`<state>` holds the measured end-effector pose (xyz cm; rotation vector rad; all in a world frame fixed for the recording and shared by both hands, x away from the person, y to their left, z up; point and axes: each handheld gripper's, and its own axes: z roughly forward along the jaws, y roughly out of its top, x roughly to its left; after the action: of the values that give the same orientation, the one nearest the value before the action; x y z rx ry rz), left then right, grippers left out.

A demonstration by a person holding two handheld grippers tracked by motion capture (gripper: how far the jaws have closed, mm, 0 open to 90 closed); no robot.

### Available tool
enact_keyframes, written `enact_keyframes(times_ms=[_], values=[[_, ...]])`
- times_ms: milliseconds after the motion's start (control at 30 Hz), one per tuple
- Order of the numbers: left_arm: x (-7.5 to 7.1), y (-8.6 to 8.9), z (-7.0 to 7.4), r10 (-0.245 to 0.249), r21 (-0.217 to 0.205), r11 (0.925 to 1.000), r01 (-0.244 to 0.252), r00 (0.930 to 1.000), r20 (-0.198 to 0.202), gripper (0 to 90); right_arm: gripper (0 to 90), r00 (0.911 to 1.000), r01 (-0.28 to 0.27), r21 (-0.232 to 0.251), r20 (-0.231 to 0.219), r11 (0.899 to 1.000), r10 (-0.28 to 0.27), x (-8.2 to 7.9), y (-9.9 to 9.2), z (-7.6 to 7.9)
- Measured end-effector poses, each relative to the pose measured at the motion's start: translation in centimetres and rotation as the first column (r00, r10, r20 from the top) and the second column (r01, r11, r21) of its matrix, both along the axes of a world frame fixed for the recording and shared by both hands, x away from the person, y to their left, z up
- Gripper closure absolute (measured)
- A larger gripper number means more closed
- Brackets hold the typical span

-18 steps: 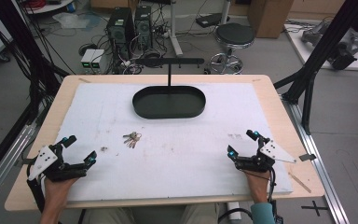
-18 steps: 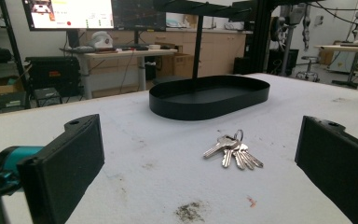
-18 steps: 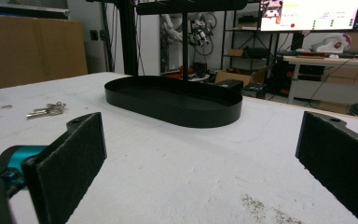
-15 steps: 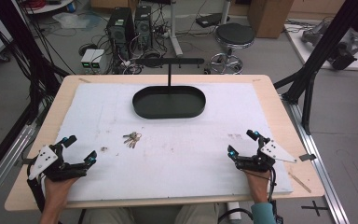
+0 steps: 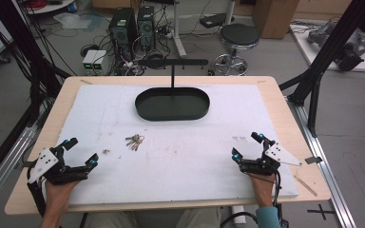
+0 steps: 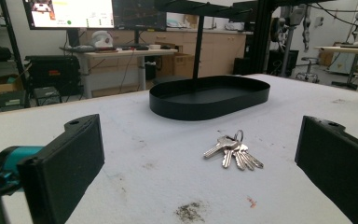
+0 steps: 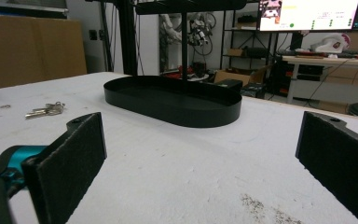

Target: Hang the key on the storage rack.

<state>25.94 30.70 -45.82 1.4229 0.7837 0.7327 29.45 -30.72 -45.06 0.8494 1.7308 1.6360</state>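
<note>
Nothing moved, keys point(image 5: 134, 141) lying untouched, both grippers' jaws still apart

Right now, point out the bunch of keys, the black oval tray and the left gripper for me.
bunch of keys point(image 6: 233, 151), left gripper view, on the fanned key blades.
black oval tray point(image 5: 145, 113), high view, on its near-left rim.
left gripper point(image 5: 80, 151), high view, midway between its open fingertips.
</note>
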Motion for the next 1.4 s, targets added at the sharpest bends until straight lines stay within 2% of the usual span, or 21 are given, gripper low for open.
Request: enact_keyframes(times_ms=[333, 567, 633, 667, 700, 733, 767, 833, 867, 900, 933, 967, 1067, 1133, 1167, 1200, 1233, 1300, 1333, 1367, 1400], values=[[0.7, -0.1, 1.1, -0.037, 0.009, 0.9992, 0.038, 0.9982, -0.047, 1.7, 0.8, 1.0, 0.003, -0.003, 0.0, 1.0, -0.003, 0.0, 0.0, 0.0], [3.1, -1.0, 6.3, -0.097, 0.112, 0.9884, 0.102, 0.994, -0.05, 1.7, 0.8, 1.0, 0.002, 0.002, -0.003, 1.0, -0.002, 0.0, 0.0, 0.0], [4.6, -1.9, 9.0, -0.138, 0.204, 0.9677, 0.149, 0.9882, -0.067, 1.7, 0.8, 1.0, 0.003, 0.005, -0.005, 1.0, -0.003, 0.0, 0.0, 0.0], [4.6, -1.9, 9.0, -0.138, 0.204, 0.9677, 0.149, 0.9882, -0.067, 1.7, 0.7, 1.0, 0.003, 0.004, -0.004, 1.0, -0.003, 0.0, 0.0, 0.0], [5.1, -2.2, 9.7, -0.165, 0.231, 0.9561, 0.181, 0.9826, -0.085, 1.7, 0.7, 1.0, 0.003, 0.004, -0.004, 1.0, -0.003, 0.0, 0.0, 0.0], [5.8, -2.6, 10.5, -0.203, 0.247, 0.9428, 0.224, 0.9732, -0.109, 1.7, 0.8, 1.0, 0.003, 0.004, -0.004, 1.0, -0.003, 0.0, 0.0, 0.0], [6.7, -3.3, 11.5, -0.239, 0.282, 0.9201, 0.272, 0.9599, -0.147, 1.7, 0.8, 1.0, 0.004, 0.005, -0.005, 1.0, -0.004, 0.0, 0.0, 0.0], [7.7, -4.1, 12.4, -0.264, 0.306, 0.9009, 0.307, 0.9483, -0.176, 1.7, 0.8, 1.0, 0.004, 0.005, -0.005, 1.0, -0.004, 0.0, 0.0, 0.0], [7.7, -4.1, 12.4, -0.264, 0.306, 0.9009, 0.307, 0.9483, -0.176, 1.7, 0.8, 1.0, 0.004, 0.005, -0.005, 1.0, -0.004, 0.0, 0.0, 0.0], [8.6, -4.8, 13.1, -0.284, 0.324, 0.8836, 0.338, 0.9373, -0.201, 1.7, 0.8, 1.0, 0.003, 0.005, -0.005, 1.0, -0.003, 0.0, 0.0, 0.0], [9.1, -5.2, 13.3, -0.282, 0.343, 0.8742, 0.343, 0.9347, -0.217, 1.7, 0.8, 1.0, 0.003, 0.005, -0.006, 1.0, -0.003, 0.0, 0.0, 0.0], [9.1, -5.2, 13.3, -0.282, 0.343, 0.8742, 0.343, 0.9347, -0.217, 1.7, 0.7, 1.0, 0.004, 0.007, -0.008, 1.0, -0.004, 0.0, 0.0, 0.0], [10.8, -6.4, 13.9, -0.266, 0.39, 0.8475, 0.36, 0.9237, -0.276, 1.7, 0.8, 1.0, 0.004, 0.009, -0.009, 1.0, -0.003, 0.0, 0.0, 0.0], [11.2, -6.8, 14.0, -0.27, 0.392, 0.8417, 0.371, 0.9184, -0.29, 1.7, 0.8, 1.0, 0.003, 0.009, -0.008, 1.0, -0.003, 0.0, 0.0, 0.0], [11.7, -7.3, 14.1, -0.269, 0.412, 0.8264, 0.384, 0.9119, -0.31, 1.7, 0.8, 1.0, 0.004, 0.01, -0.009, 1.0, -0.004, 0.0, 0.0, 0.0], [11.7, -7.3, 14.1, -0.269, 0.412, 0.8264, 0.384, 0.9119, -0.31, 1.7, 0.8, 1.0, 0.004, 0.01, -0.009, 1.0, -0.004, 0.0, 0.0, 0.0], [12.0, -7.7, 14.2, -0.268, 0.428, 0.8143, 0.392, 0.9084, -0.321, 1.7, 0.8, 1.0, 0.003, 0.009, -0.008, 1.0, -0.003, 0.0, 0.0, 0.0], [12.4, -8.2, 14.3, -0.269, 0.439, 0.8026, 0.404, 0.9017, -0.338, 1.7, 0.8, 1.0, 0.003, 0.01, -0.009, 1.0, -0.003, 0.0, 0.0, 0.0], [12.8, -8.7, 14.4, -0.265, 0.468, 0.7784, 0.418, 0.8951, -0.358, 1.7, 0.7, 1.0, 0.003, 0.009, -0.009, 1.0, -0.003, 0.0, 0.0, 0.0], [12.8, -8.7, 14.4, -0.265, 0.468, 0.7784, 0.418, 0.8951, -0.358, 1.7, 0.7, 1.0, 0.004, 0.01, -0.009, 1.0, -0.004, 0.0, 0.0, 0.0], [13.1, -9.1, 14.4, -0.264, 0.482, 0.7655, 0.426, 0.8916, -0.368, 1.7, 0.7, 1.0, 0.004, 0.009, -0.008, 1.0, -0.004, 0.0, 0.0, 0.0]])
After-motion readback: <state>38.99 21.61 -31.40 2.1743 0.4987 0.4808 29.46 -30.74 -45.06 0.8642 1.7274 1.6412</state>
